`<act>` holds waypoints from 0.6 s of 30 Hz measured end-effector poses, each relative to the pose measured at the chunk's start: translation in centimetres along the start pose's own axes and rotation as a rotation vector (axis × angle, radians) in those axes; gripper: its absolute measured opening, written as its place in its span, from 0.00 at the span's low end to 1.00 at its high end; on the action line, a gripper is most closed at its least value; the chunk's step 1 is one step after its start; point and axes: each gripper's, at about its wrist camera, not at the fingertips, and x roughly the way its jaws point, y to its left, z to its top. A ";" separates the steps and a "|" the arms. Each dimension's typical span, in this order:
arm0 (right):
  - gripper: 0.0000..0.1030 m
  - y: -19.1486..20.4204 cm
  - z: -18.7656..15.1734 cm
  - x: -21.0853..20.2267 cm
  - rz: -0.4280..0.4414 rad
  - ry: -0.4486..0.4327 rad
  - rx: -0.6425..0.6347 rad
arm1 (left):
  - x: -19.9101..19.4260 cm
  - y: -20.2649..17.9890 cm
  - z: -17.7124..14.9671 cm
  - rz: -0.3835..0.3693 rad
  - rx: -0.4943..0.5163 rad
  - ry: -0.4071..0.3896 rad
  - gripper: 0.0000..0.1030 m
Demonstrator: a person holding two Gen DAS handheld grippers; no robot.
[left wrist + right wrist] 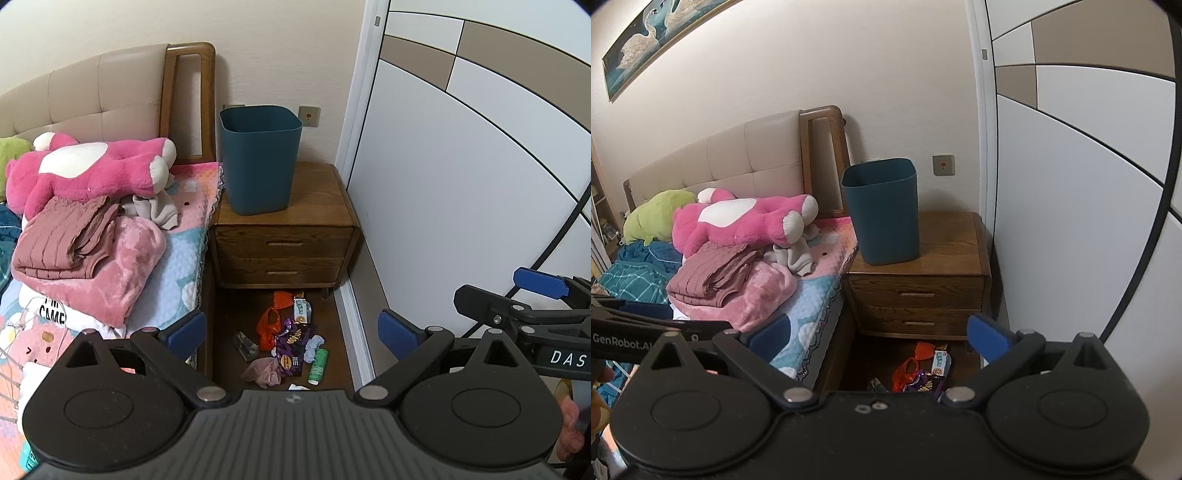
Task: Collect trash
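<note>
Left hand-held gripper [291, 334] gapes — trash [286, 341] below.

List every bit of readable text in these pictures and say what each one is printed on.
"DAS": white letters on the right gripper, cut off by the picture's edge.
"GenRobot.A": white letters on the left gripper, cut off behind the right gripper's own body.
"CAM": black letters on a white cloth on the bed, partly covered.
Print on the purple wrapper, the small box and the green tube: too small and blurred to read.
</note>
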 end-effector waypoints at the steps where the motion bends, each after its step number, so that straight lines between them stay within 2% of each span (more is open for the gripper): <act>1: 1.00 0.0 0.1 0.1 -0.001 0.000 0.000 | 0.1 0.0 0.2 0.000 0.001 0.000 0.97; 18: 1.00 0.4 1.0 1.9 -0.016 0.018 0.016 | 2.3 0.8 2.3 -0.017 -0.002 0.023 0.97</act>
